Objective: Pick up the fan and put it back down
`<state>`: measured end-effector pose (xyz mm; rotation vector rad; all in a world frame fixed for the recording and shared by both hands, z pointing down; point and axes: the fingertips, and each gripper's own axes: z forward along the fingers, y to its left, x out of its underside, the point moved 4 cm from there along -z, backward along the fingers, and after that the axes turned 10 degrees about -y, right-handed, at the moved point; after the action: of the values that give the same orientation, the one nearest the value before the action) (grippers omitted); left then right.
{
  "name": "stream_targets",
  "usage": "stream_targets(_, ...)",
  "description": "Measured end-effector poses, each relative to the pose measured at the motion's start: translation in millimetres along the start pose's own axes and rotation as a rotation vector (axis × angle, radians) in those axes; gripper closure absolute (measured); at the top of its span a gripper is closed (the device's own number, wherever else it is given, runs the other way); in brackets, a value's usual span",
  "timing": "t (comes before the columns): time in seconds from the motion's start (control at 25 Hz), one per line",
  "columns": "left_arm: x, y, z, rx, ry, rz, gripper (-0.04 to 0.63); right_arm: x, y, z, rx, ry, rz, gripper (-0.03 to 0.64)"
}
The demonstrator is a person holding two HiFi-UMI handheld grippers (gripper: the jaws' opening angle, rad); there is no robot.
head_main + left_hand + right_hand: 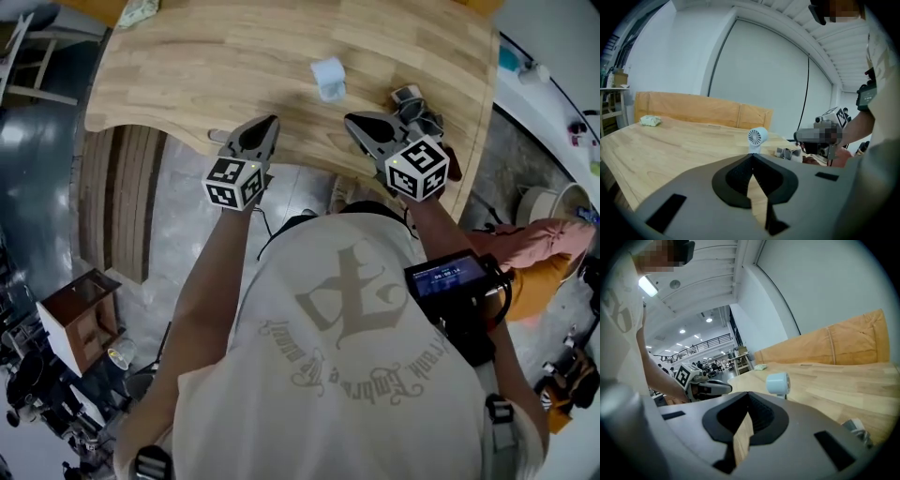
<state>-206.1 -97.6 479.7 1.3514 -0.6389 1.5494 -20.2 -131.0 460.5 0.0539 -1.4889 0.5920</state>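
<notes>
Looking down from above, the small white fan point(328, 78) stands on the wooden table point(187, 66), out ahead of the two grippers and roughly between them, and neither one touches it. The left gripper point(270, 122) and right gripper point(353, 120) hang at the table's near edge. In the left gripper view the jaws meet at their tips and hold nothing, with the fan upright beyond them. The right gripper view shows the same: jaws closed and empty, the fan beyond their tips.
</notes>
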Motion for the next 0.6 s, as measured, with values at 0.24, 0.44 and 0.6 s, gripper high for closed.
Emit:
stream_targets(0.24, 0.9, -33.0, -36.4, 0.031, -0.035, -0.013, 0.584, -3.9, 34.6, -10.8, -0.025, -0.029, -0.024, 0.603)
stream_targets(0.44, 0.1, -55.5, -61.6, 0.069, -0.051, -0.019, 0.584, 0.4, 61.1, -23.6, -0.027, -0.034, -0.038, 0.603)
stream_targets(0.6, -1.2, -62.0, -78.3, 0.087, -0.054, -0.012, 0.584, 5.5, 75.7, -31.5, -0.022, -0.039, -0.036, 0.603)
